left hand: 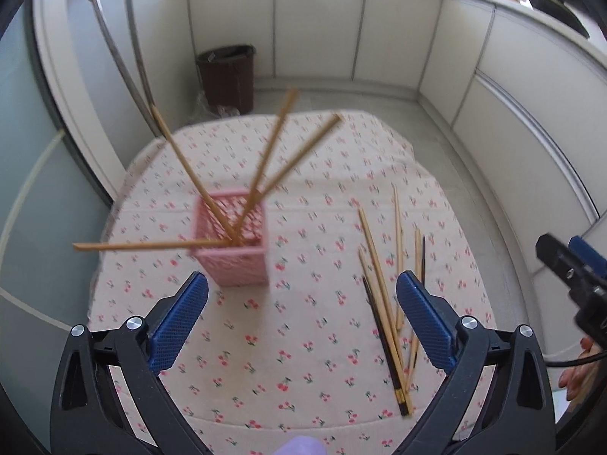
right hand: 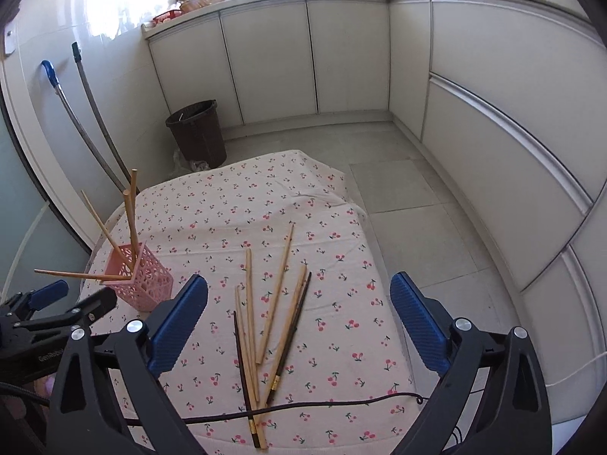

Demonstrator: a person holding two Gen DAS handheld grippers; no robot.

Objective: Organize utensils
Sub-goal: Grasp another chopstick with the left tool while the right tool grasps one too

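Note:
A pink lattice holder (left hand: 235, 261) (right hand: 146, 284) stands upright on the cherry-print tablecloth (left hand: 303, 360) (right hand: 341, 258), with several wooden chopsticks (left hand: 261, 174) (right hand: 131, 220) fanned out of it. Several loose chopsticks (left hand: 383, 303) (right hand: 273, 314), mostly wooden with two dark ones (right hand: 242, 371), lie in a heap to the holder's right. My left gripper (left hand: 302, 283) (right hand: 72, 297) hangs open and empty just in front of the holder. My right gripper (right hand: 299, 285) (left hand: 567, 250) is open above the loose heap, touching none of it.
A black cable (right hand: 322, 404) crosses the table's near edge over the chopstick ends. A brown bin (left hand: 227, 76) (right hand: 197, 132) stands on the floor beyond the table. Two mop handles (right hand: 87, 113) lean on the left wall. White cabinets (right hand: 341, 57) line the back and right.

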